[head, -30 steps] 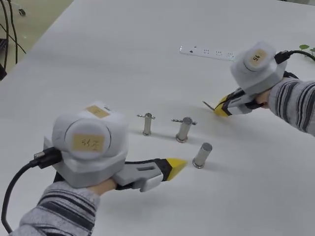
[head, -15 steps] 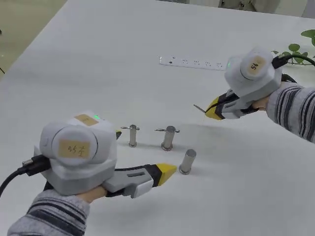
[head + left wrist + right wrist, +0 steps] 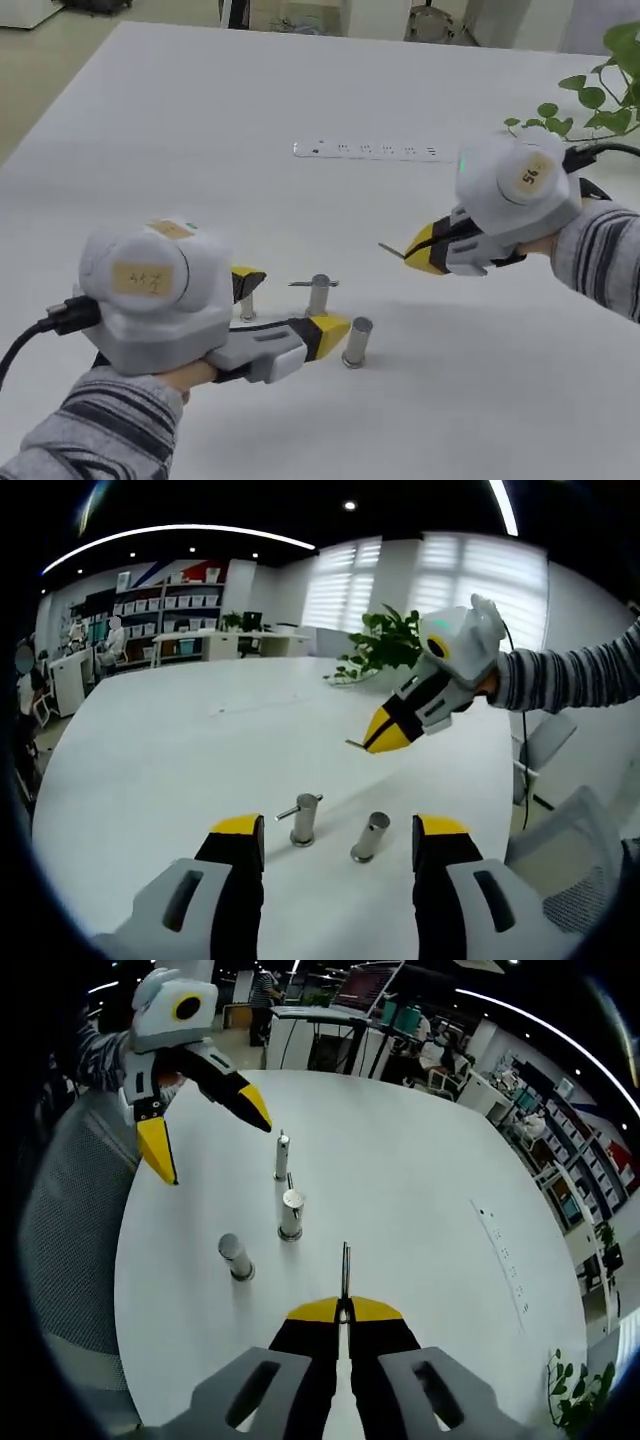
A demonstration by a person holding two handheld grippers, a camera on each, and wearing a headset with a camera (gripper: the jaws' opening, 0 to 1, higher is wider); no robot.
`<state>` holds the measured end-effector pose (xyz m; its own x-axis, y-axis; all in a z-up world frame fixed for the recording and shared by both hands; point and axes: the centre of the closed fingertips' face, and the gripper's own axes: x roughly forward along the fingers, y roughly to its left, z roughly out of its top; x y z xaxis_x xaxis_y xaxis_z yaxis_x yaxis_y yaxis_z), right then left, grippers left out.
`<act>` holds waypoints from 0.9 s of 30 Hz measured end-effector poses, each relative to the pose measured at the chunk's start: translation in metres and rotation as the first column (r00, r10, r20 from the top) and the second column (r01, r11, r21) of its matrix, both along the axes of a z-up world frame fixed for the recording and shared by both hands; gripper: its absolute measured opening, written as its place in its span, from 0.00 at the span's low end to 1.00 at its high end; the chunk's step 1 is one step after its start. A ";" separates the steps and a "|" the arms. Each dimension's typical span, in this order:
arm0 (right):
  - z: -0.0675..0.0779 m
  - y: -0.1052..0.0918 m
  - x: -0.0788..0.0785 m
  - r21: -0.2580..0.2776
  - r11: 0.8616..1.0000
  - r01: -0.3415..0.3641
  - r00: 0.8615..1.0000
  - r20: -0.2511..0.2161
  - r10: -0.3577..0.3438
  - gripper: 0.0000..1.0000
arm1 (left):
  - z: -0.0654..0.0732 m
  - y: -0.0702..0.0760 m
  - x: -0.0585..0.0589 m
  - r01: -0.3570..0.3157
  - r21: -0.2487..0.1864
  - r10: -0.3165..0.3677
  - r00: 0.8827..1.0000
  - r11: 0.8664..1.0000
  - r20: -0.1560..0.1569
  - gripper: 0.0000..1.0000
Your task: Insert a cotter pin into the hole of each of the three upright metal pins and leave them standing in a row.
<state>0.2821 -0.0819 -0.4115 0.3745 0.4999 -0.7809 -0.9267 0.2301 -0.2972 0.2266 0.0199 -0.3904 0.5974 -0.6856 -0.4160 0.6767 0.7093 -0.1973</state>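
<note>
Left gripper (image 3: 292, 302): jaws wide apart and empty, low over the table (image 3: 200, 150), with the pin row at its tips. Left pin (image 3: 246, 308) is mostly hidden behind one jaw, so I can't tell if it's cottered. Middle pin (image 3: 318, 297) is upright with the fitted cotter (image 3: 305, 284) through its head. Bare pin (image 3: 356, 342) stands upright at the right end, just beside the other left tip and not touching; in the left gripper view it sits between the jaws.

Right gripper (image 3: 413, 253): jaws pinched tight on the loose cotter (image 3: 391, 248), which pokes straight out of the tips. It's held in the air up and right of the row, apart from the bare pin.

My read: last insertion in hand. Next needs the left jaws closed on the bare pin to steady it, then the cotter lined up with the cross hole. Hole not visible, and a nudge could tip the pin.

Writing: left sticker (image 3: 140, 280) is handwritten and unreadable. Right sticker (image 3: 530, 178) looks like "56". Power strip (image 3: 365, 150) has nothing legible.
</note>
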 end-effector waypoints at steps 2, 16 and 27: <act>0.002 0.002 -0.007 -0.022 0.999 -0.025 0.999 0.028 0.026 0.00 | 0.000 -0.003 0.000 0.011 -0.001 -0.011 1.000 1.000 -0.008 0.53; 0.004 0.034 -0.047 -0.030 0.988 -0.154 0.985 0.077 0.155 0.00 | -0.003 -0.020 -0.001 0.036 -0.048 -0.040 0.996 0.998 -0.077 0.36; 0.009 0.053 -0.066 -0.004 0.979 -0.205 0.975 0.082 0.204 0.00 | 0.000 -0.028 -0.007 0.046 -0.121 -0.059 0.993 0.992 -0.106 0.18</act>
<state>0.2165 -0.0288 -0.4028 0.3264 0.5760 -0.7494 -0.9269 0.0398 -0.3731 0.2199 -0.0077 -0.3907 0.5147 -0.7630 -0.3910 0.6823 0.6407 -0.3521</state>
